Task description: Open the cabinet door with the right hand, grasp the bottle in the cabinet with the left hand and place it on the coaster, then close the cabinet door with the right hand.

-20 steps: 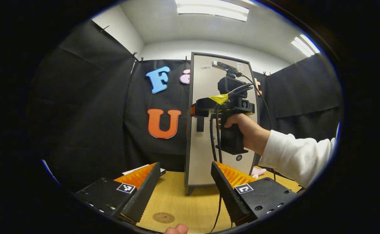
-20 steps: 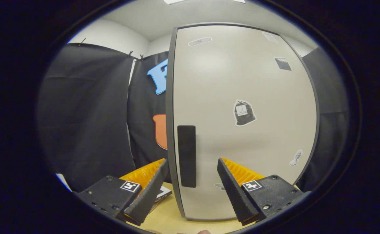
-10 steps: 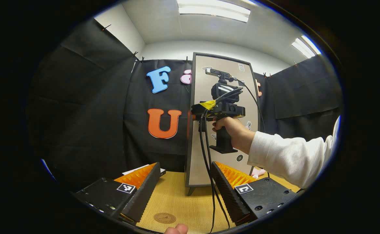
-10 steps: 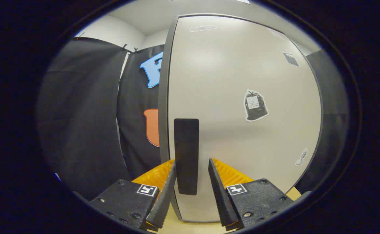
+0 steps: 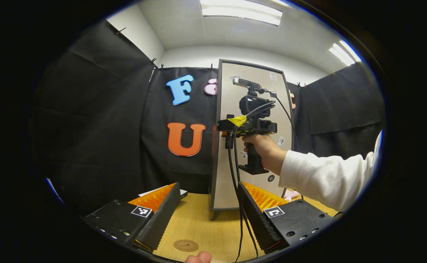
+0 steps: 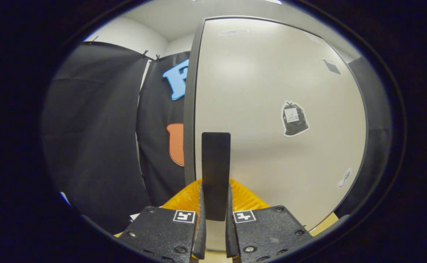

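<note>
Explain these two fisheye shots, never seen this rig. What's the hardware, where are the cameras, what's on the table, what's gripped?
No robot arm here: a person holds a two-finger gripper in each hand, each carrying a forward-looking fisheye camera. In the right gripper view, the right gripper has both fingers pressed on the black door handle of the closed cabinet. In the left gripper view, the left gripper is open and holds nothing, above a wooden table where a round coaster lies. Farther off, that view shows the person's hand holding the right gripper against the cabinet.
</note>
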